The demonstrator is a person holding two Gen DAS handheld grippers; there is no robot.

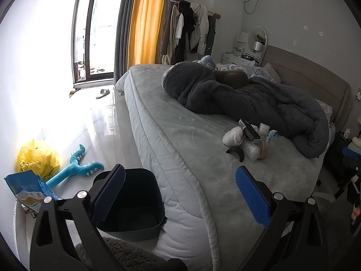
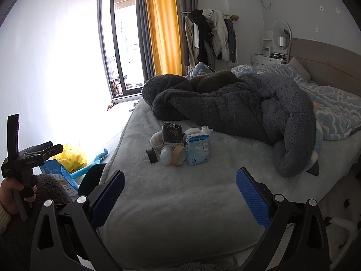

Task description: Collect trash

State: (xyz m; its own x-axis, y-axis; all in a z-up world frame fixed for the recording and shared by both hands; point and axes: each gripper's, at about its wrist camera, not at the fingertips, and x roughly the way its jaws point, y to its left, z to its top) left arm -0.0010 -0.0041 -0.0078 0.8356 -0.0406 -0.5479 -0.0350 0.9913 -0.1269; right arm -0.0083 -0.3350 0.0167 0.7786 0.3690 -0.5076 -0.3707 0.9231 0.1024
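Note:
A small heap of trash lies on the bed point(image 2: 180, 194): a black tissue pack point(image 2: 172, 133), a blue tissue pack point(image 2: 198, 150), a brown tape roll point(image 2: 177, 155), a black curved piece point(image 2: 152, 155), crumpled clear plastic point(image 2: 165, 155) and a white wad point(image 2: 156, 140). The left wrist view shows the same heap point(image 1: 248, 140) further right on the bed. A dark bin point(image 1: 133, 203) stands on the floor against the bed's edge. My left gripper point(image 1: 179, 195) is open above the bin and the mattress edge. My right gripper point(image 2: 180, 196) is open over the bed, short of the heap. Both hold nothing.
A dark fleece blanket point(image 2: 237, 106) and a blue quilt point(image 2: 334, 103) lie behind the heap. On the floor by the wall lie a yellow bag point(image 1: 37, 158), a blue packet point(image 1: 27, 188) and a teal toy point(image 1: 79, 169). A hand point(image 2: 10, 190) holds the left gripper's handle.

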